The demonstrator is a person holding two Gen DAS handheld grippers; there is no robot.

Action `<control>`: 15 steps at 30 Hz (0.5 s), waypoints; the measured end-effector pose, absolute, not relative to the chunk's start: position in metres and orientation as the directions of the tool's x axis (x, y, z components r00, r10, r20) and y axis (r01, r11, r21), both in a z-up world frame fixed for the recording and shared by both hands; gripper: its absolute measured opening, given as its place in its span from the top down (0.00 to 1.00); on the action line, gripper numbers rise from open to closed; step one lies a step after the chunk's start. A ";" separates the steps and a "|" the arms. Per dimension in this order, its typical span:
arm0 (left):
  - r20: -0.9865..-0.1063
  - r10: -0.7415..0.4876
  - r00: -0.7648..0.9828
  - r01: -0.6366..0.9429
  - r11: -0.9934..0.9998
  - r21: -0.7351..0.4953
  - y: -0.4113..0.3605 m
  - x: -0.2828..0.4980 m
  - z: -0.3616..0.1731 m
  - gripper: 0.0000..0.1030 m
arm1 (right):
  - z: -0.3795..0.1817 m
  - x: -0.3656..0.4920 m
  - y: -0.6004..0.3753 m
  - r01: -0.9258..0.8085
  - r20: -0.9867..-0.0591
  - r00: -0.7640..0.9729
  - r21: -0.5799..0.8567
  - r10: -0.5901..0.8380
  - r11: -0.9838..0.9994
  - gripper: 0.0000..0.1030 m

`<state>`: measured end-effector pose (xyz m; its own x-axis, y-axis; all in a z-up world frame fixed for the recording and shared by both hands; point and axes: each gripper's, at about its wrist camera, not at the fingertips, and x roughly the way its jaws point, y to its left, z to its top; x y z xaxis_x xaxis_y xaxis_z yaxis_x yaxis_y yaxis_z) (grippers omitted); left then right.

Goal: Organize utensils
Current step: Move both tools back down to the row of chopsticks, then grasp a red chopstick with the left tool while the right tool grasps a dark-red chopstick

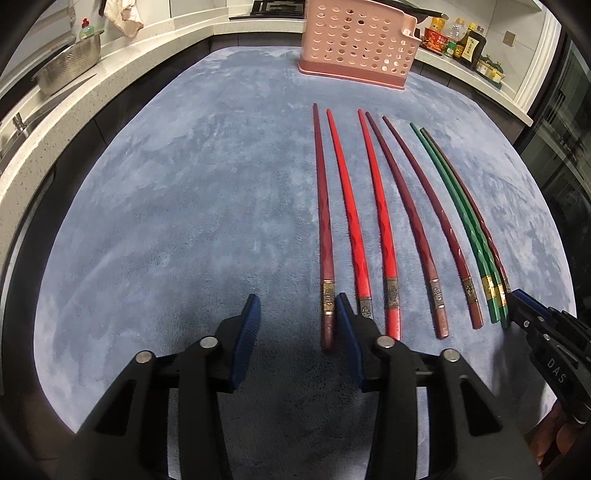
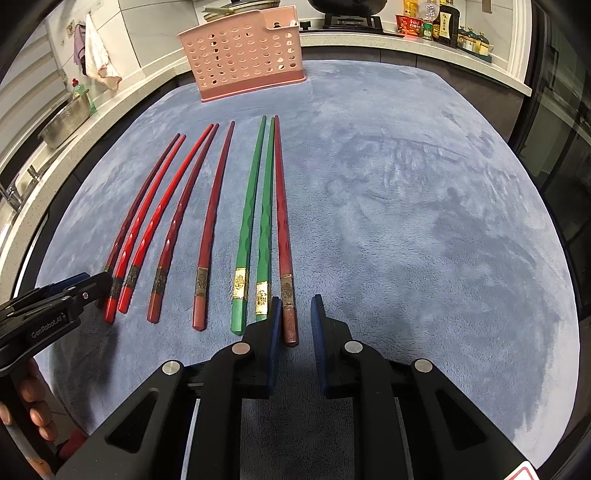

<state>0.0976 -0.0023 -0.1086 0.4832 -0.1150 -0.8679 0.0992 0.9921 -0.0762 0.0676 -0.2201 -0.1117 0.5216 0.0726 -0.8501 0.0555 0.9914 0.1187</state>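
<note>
Eight chopsticks (image 2: 207, 236) lie side by side on the blue-grey cloth (image 2: 424, 221) that covers the worktop, thin tips toward the pink basket (image 2: 243, 55) standing at the cloth's far edge. Counting out from the basket's left end: a dark red one, two bright red, two more dark red, a green pair (image 2: 255, 221), and a last dark red chopstick (image 2: 282, 229) lying against the pair.

The left gripper (image 1: 297, 314) has its jaws partly open over bare cloth, holding nothing; its right pad sits beside the thick end of the leftmost stick (image 1: 325, 236). The right gripper (image 2: 295, 314) has narrow jaws flanking the thick end of the last dark red chopstick; whether the pads press it I cannot tell.

To the basket's right the cloth lies wide and bare. A steel colander (image 1: 70, 62) and bottles (image 2: 439, 20) stand on the counter beyond the cloth's edge.
</note>
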 end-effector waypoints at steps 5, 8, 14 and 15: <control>-0.867 -0.119 0.483 0.103 0.992 -0.078 -0.002 0.098 -0.108 0.80 | -0.112 0.067 -0.220 0.056 -0.850 0.521 0.121 0.074 0.991 0.86; -0.867 -0.121 0.483 0.116 0.990 -0.073 -0.003 0.098 -0.106 0.90 | -0.112 0.067 -0.220 0.054 -0.850 0.521 0.124 0.078 0.991 0.92; -0.868 -0.133 0.479 0.126 0.989 -0.082 -0.003 0.096 -0.104 0.92 | -0.111 0.067 -0.219 0.053 -0.850 0.521 0.126 0.080 0.991 0.92; -0.868 -0.136 0.477 0.127 0.988 -0.086 -0.003 0.096 -0.104 0.92 | -0.110 0.067 -0.219 0.052 -0.849 0.522 0.127 0.081 0.991 0.92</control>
